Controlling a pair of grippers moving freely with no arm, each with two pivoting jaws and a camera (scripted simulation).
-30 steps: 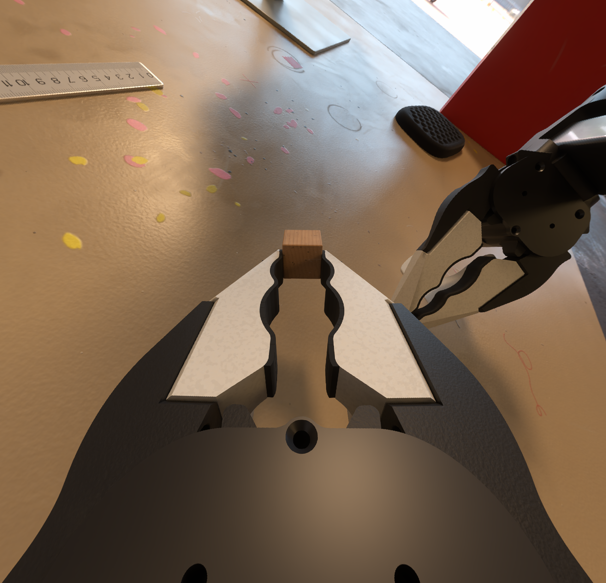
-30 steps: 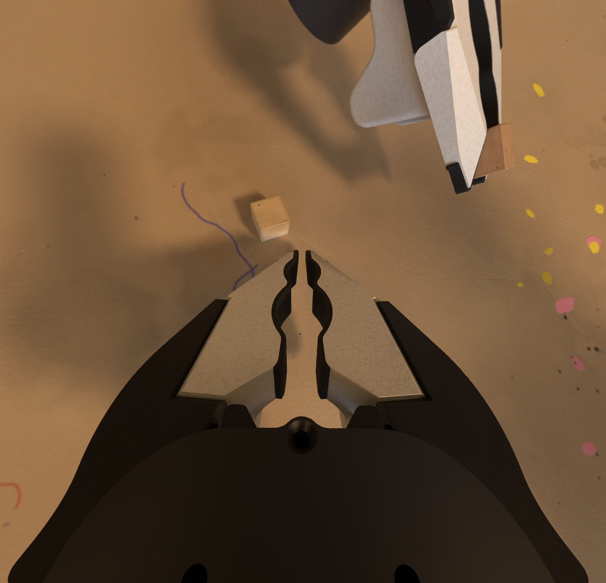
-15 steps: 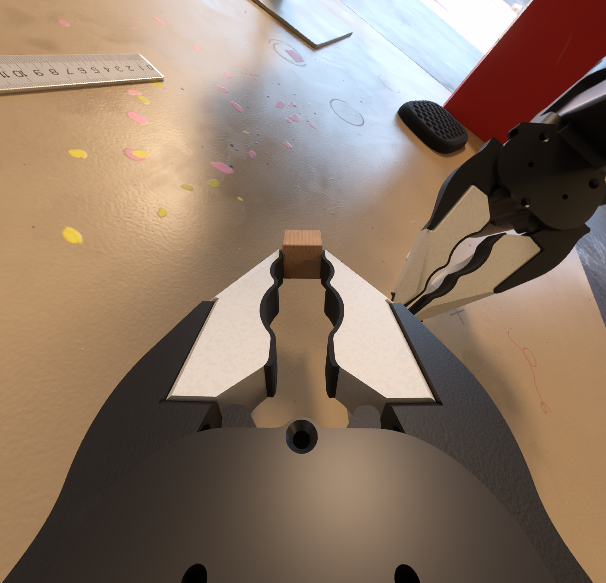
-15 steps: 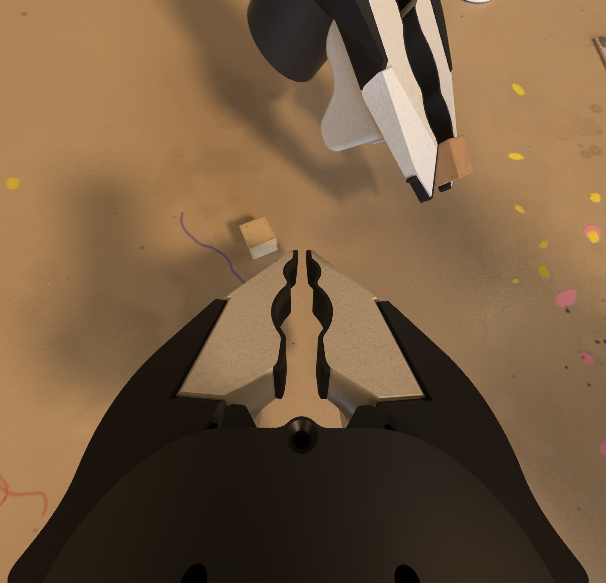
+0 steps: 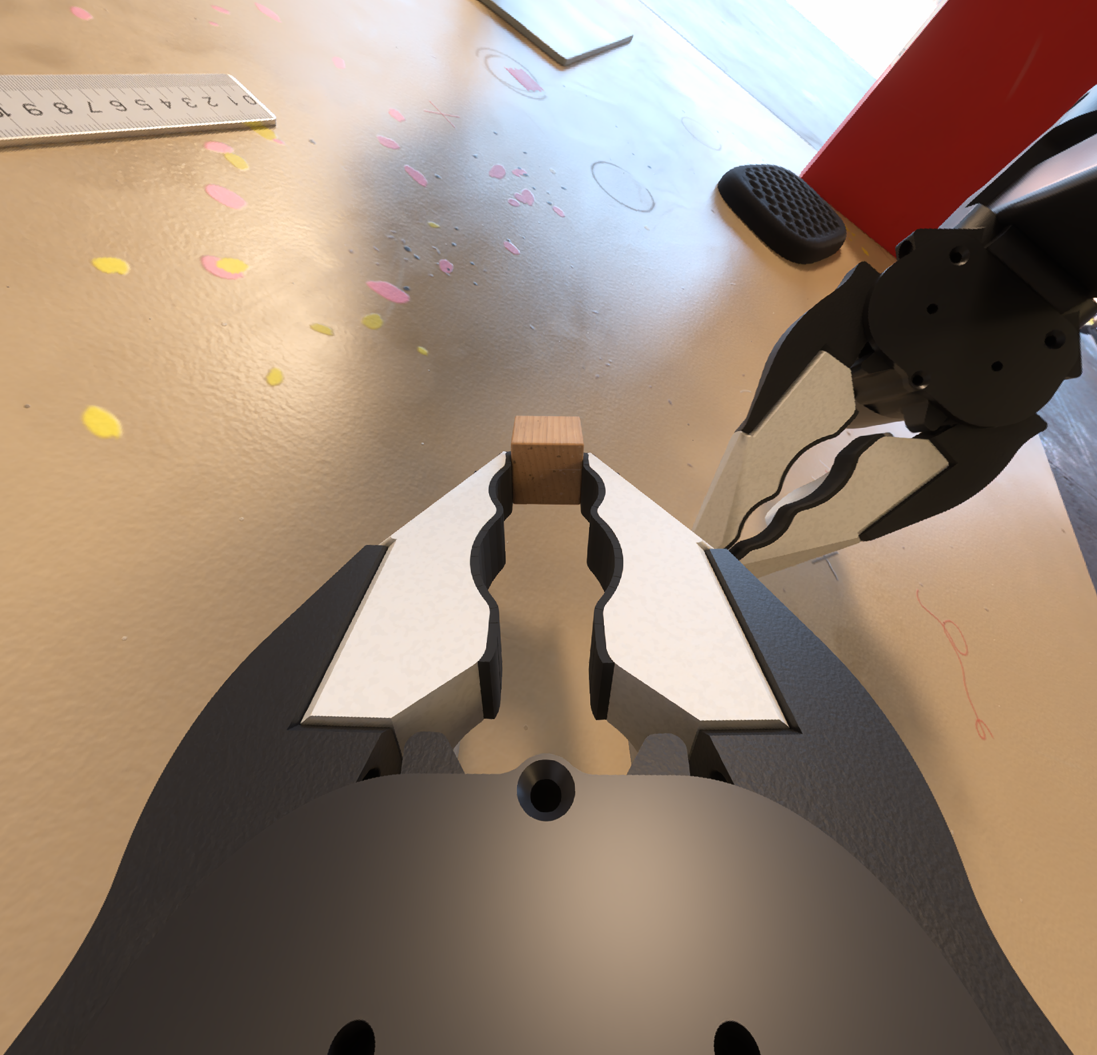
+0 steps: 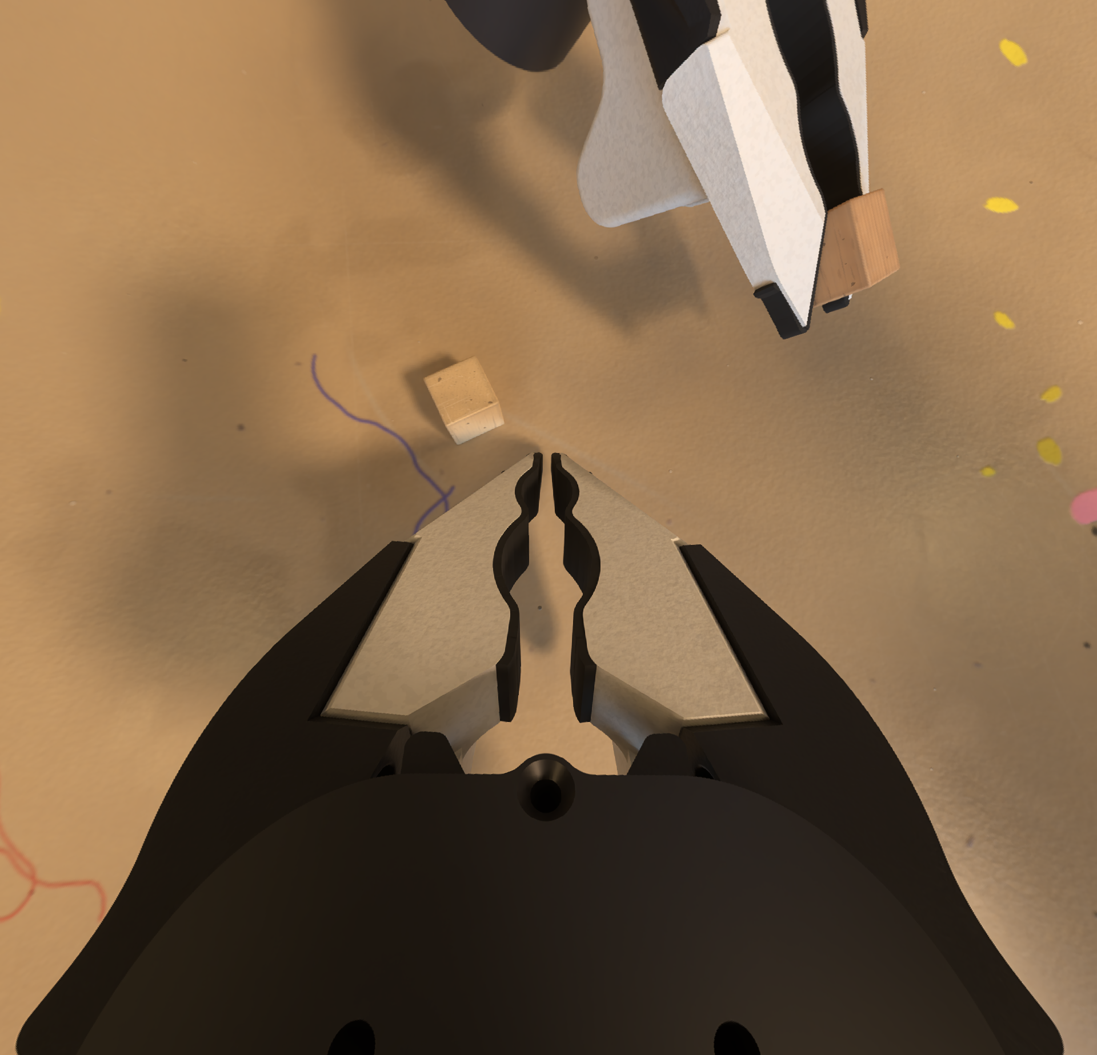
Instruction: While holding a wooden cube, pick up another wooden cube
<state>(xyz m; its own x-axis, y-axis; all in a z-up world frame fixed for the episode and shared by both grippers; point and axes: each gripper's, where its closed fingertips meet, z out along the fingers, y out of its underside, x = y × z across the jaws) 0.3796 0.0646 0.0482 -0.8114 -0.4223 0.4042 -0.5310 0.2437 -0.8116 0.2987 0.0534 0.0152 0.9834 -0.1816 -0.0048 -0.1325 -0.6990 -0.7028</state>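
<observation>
My left gripper (image 5: 546,463) stays clenched on the darker wooden cube (image 5: 546,460), pinched at the fingertips and clear of the table (image 5: 178,552).

My right gripper (image 6: 546,461) has its jaws nearly together, with nothing between them. Over the last second the pale wooden cube (image 6: 464,398) has drifted from just far-left of the right fingertips to slightly farther off. I judge that the approach is not yet aligned and that the jaws must spread before any grasp.

Open room:
- Left of the pale cube: bare table with a purple scribble (image 6: 380,427).
- Far right: my left gripper hangs well apart.
- In the left wrist view, a ruler (image 5: 124,106), a black pad (image 5: 783,210) and a red panel (image 5: 950,77) lie far off.
</observation>
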